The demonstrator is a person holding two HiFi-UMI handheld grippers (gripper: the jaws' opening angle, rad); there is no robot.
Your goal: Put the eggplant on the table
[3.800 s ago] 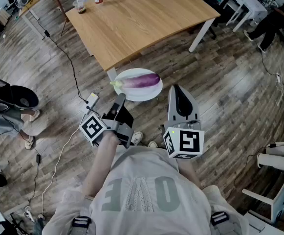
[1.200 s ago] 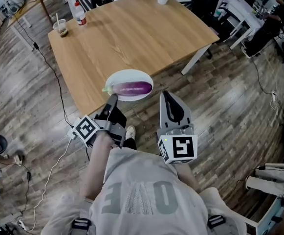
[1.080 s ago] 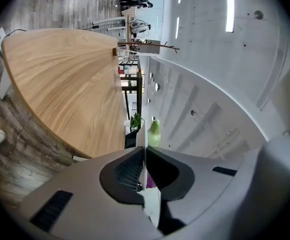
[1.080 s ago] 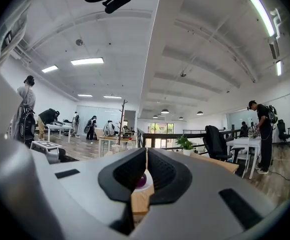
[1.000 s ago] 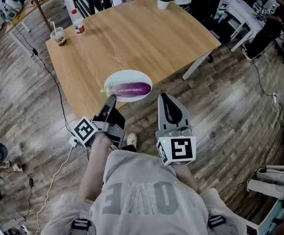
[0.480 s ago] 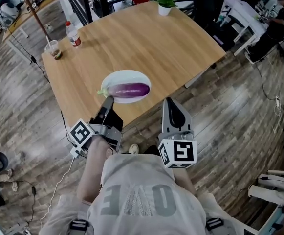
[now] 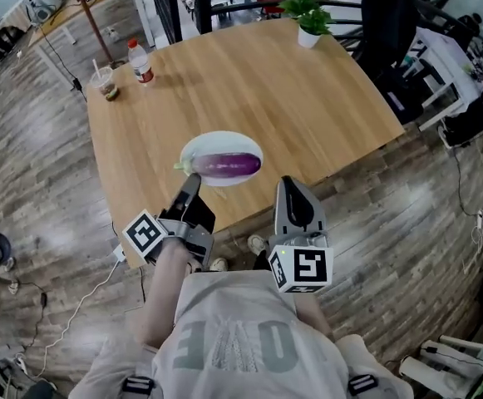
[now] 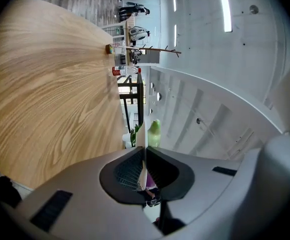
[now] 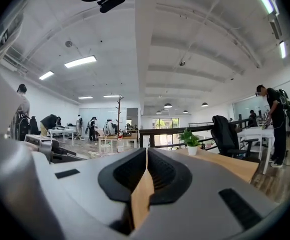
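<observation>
While the left gripper (image 7: 192, 179) is clamping the plate (image 7: 201, 145) bearing the eggplant (image 7: 227, 165), the right gripper (image 7: 294, 188) is hovering closed, empty.

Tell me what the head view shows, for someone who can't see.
A purple eggplant lies on a white plate that the left hand-held gripper grips by its near rim, over a wooden table. The right hand-held gripper, shut and empty, is beside it. A bottle, cup and potted plant stand farther back.
</observation>
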